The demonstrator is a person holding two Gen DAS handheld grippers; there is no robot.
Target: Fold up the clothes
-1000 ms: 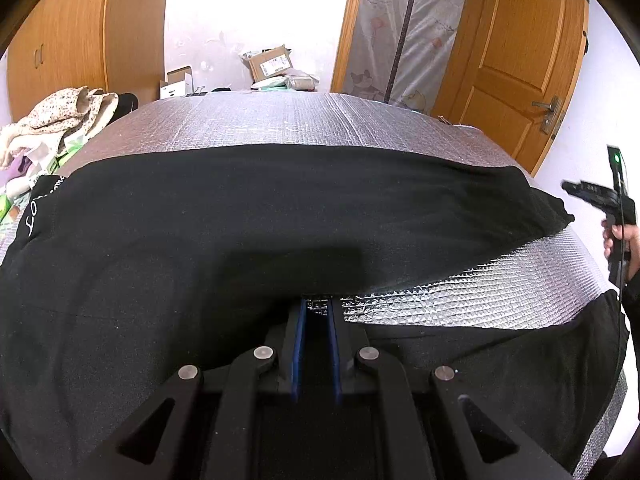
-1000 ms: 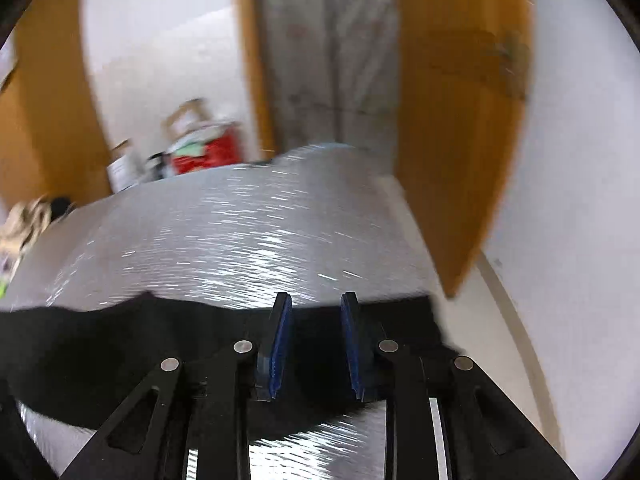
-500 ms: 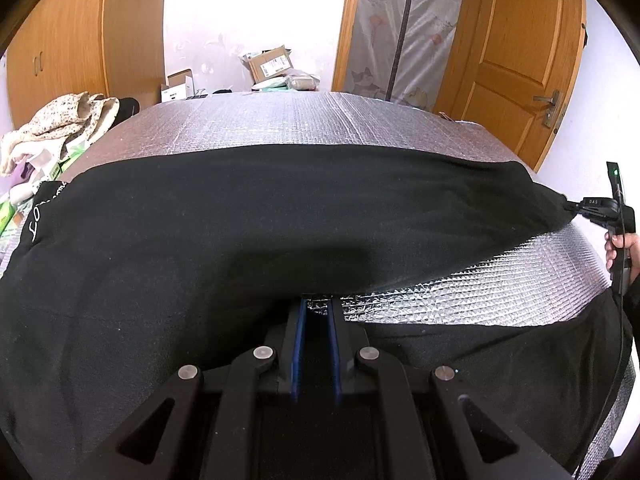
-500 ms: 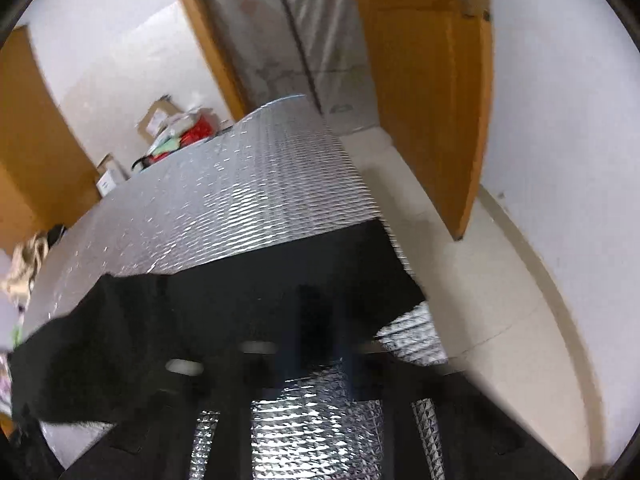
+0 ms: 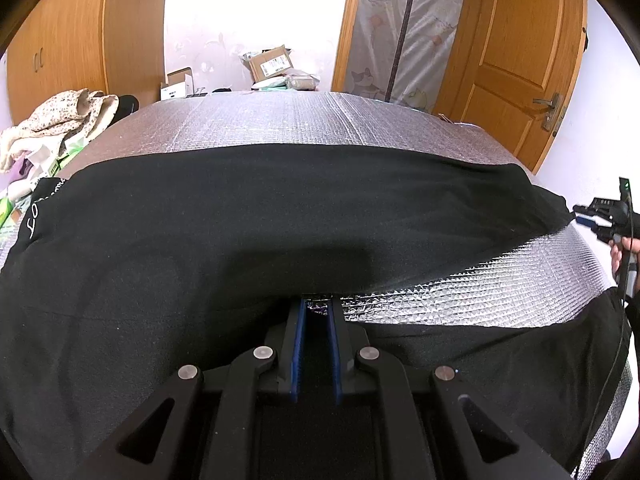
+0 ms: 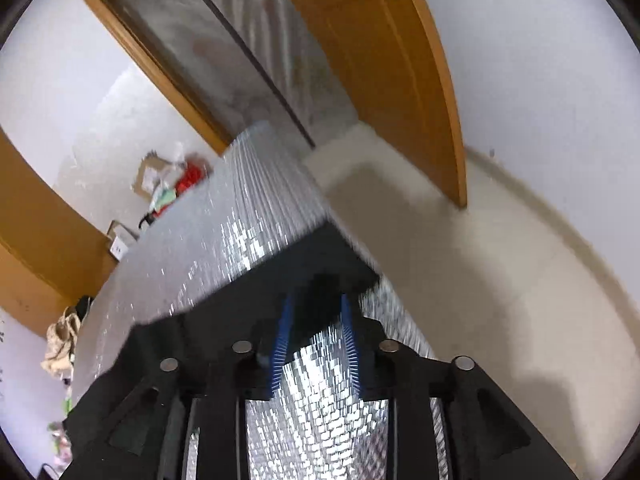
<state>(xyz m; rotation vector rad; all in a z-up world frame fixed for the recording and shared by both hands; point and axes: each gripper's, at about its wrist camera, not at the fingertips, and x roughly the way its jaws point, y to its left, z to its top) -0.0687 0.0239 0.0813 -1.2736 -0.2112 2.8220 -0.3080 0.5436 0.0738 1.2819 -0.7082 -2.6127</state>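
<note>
Black trousers (image 5: 280, 220) lie spread across the silver quilted mat (image 5: 320, 120), waistband to the left and two legs running right. My left gripper (image 5: 316, 305) sits at the crotch where the legs part, with black cloth filling the gap between its blue pads. My right gripper (image 6: 317, 300) is at the hem of the far leg (image 6: 280, 280), near the mat's right edge. Its jaws are opening, and the hem's corner lies between the fingertips without being pressed. In the left wrist view the right gripper (image 5: 580, 216) shows at that hem, held by a hand (image 5: 624, 248).
A heap of pale floral clothes (image 5: 60, 120) lies off the mat's left side. Cardboard boxes (image 5: 270, 62) stand behind the far edge. A wooden door (image 5: 520, 60) is at the back right. Right of the mat's edge the floor (image 6: 480, 280) drops away.
My right gripper has come down to the end of the far trouser leg and rolled, so its view is tilted. My left gripper and the trousers' middle have stayed put.
</note>
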